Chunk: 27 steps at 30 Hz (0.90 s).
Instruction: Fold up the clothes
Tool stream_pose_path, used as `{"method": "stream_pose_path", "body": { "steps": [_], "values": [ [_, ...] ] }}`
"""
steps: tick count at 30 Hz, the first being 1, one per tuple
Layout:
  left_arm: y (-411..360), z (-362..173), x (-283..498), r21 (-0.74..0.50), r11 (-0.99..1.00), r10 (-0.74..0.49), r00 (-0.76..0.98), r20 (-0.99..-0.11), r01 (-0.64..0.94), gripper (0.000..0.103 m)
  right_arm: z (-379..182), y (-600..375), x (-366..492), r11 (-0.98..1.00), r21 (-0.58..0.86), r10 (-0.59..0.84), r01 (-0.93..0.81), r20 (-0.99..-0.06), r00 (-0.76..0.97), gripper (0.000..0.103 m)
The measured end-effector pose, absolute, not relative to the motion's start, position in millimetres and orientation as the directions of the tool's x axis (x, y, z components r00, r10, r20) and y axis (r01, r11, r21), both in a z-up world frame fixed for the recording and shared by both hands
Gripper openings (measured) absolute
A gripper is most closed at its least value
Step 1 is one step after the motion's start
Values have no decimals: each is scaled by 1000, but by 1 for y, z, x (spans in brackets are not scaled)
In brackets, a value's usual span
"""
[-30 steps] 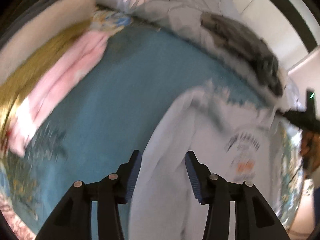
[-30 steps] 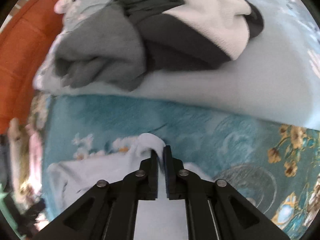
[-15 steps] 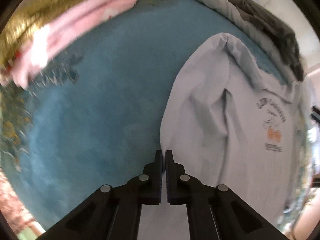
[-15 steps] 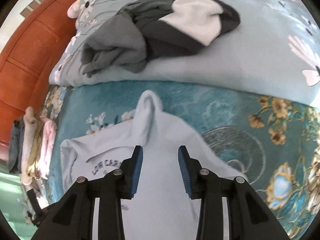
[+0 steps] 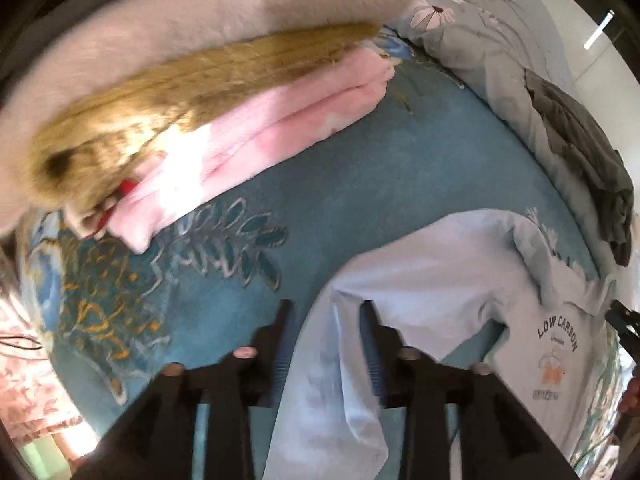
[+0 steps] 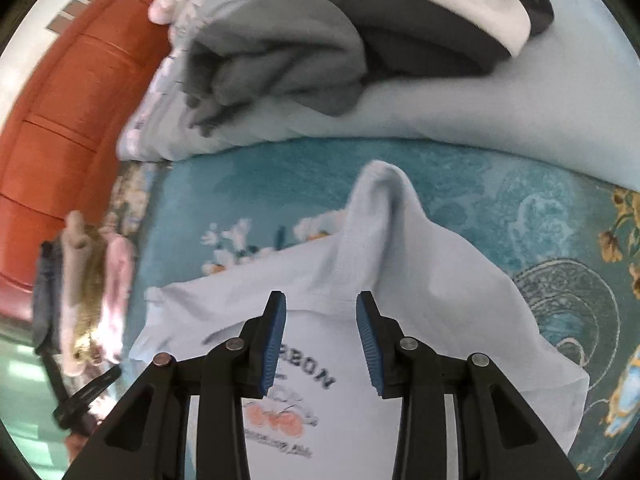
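We find the pale blue sweatshirt [image 6: 400,280] lying spread on the teal patterned bedspread [image 5: 360,184], chest side up, with printed lettering and an orange motif showing. One part of it stands up in a soft peak toward the quilt; a sleeve [image 5: 340,380] runs down toward the left tongs.

The left tongs [image 5: 326,344] are opening. The sleeve lies in the gap between the jaws, but the pads do not press on it. The picture is blurred near the tips, so we cannot tell whether the cloth brushes either pad.

The right tongs [image 6: 321,336] stand partly open above the sweatshirt's chest, holding nothing; the cloth lies beneath the gap, not between the pads.

A stack of folded clothes [image 5: 248,120], pink under tan under a pale fleecy layer, sits on the bedspread, apart from the sweatshirt. A light floral quilt [image 6: 460,120] lies bunched along the far side of the bed, with a heap of grey and white garments [image 6: 360,40] resting on it. A red-brown wooden headboard [image 6: 60,100] stands at the left of the right wrist view.
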<state>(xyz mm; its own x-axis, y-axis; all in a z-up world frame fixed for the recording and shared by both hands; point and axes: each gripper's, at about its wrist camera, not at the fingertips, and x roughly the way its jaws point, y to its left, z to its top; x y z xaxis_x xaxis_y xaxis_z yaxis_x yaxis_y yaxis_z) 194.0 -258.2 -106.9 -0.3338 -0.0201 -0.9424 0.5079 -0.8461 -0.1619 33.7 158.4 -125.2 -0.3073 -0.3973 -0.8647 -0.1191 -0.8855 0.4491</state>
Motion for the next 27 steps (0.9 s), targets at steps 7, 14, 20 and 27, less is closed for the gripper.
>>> {"method": "stream_pose_path", "body": {
  "steps": [7, 14, 20, 27],
  "values": [
    [-225, -90, 203, -247, -854, 30, -431, -902, 457, 43, -143, 152, 17, -861, 477, -421, -176, -863, -278, 31],
    [-221, -91, 186, -275, -865, 82, -423, -903, 420, 43, -129, 147, -25, -736, 645, -569, -205, -754, -327, 0],
    [-216, -102, 185, -349, -831, 152, -427, -892, 433, 43, -99, 153, -54, -723, 656, -535, -215, -729, -426, 0],
    [-178, -105, 125, -558, -758, 395, -443, -805, 338, 60, -103, 148, -20, -849, 502, -434, -165, -841, -321, 4]
  ]
}}
